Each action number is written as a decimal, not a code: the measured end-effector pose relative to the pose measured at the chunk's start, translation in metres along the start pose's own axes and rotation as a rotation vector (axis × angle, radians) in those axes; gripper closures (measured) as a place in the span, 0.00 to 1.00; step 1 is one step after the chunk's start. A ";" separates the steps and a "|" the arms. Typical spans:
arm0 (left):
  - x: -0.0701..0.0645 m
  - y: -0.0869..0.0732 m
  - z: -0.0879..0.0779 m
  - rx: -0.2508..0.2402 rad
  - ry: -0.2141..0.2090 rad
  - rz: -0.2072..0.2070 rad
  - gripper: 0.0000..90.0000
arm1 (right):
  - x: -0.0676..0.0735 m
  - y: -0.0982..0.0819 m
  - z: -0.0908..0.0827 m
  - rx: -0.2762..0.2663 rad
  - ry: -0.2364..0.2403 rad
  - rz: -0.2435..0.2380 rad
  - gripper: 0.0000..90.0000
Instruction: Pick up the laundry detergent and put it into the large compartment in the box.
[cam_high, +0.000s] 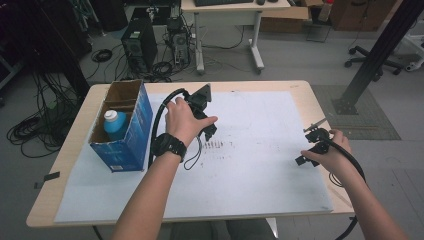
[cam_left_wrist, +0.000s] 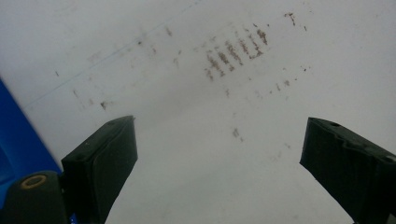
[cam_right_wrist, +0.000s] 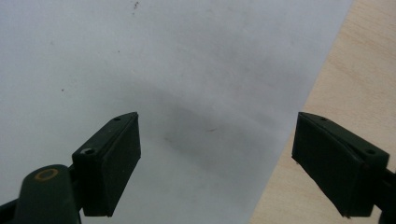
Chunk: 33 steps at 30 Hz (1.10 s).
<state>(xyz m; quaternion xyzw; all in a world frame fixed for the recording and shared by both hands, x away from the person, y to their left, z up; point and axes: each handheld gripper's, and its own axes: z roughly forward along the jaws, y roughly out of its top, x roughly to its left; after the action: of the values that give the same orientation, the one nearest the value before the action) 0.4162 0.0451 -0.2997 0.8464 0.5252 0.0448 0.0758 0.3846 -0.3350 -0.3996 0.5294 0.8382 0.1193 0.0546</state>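
In the high view, the left gripper (cam_high: 209, 131) is largely covered by the left hand (cam_high: 184, 120). The bottle (cam_high: 114, 124) is hidden below its shoulder by the box (cam_high: 131, 131). The print on the box cannot be read. The forearms are cut off at the bottom edge.

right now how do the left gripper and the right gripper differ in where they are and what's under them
The left gripper is held over the middle of the white sheet, near the blue box; the right gripper sits at the sheet's right edge. Under the left gripper the sheet has brown smudges; under the right gripper it is nearly clean and bare wooden table shows beside it. Both have their jaws wide apart and hold nothing.
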 end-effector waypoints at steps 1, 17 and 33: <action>0.000 0.000 0.000 0.001 -0.001 0.002 0.12 | 0.000 0.000 0.000 0.004 -0.001 0.000 0.17; -0.003 0.000 0.003 0.005 -0.008 0.006 0.12 | 0.000 -0.002 -0.001 0.004 -0.003 0.004 0.17; -0.003 -0.002 0.001 0.006 -0.015 0.003 0.12 | -0.001 -0.003 -0.003 0.002 -0.006 0.003 0.17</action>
<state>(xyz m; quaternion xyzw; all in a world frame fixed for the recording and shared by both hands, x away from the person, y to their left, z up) 0.4136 0.0430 -0.3008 0.8478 0.5233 0.0371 0.0773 0.3816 -0.3372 -0.3973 0.5309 0.8374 0.1171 0.0562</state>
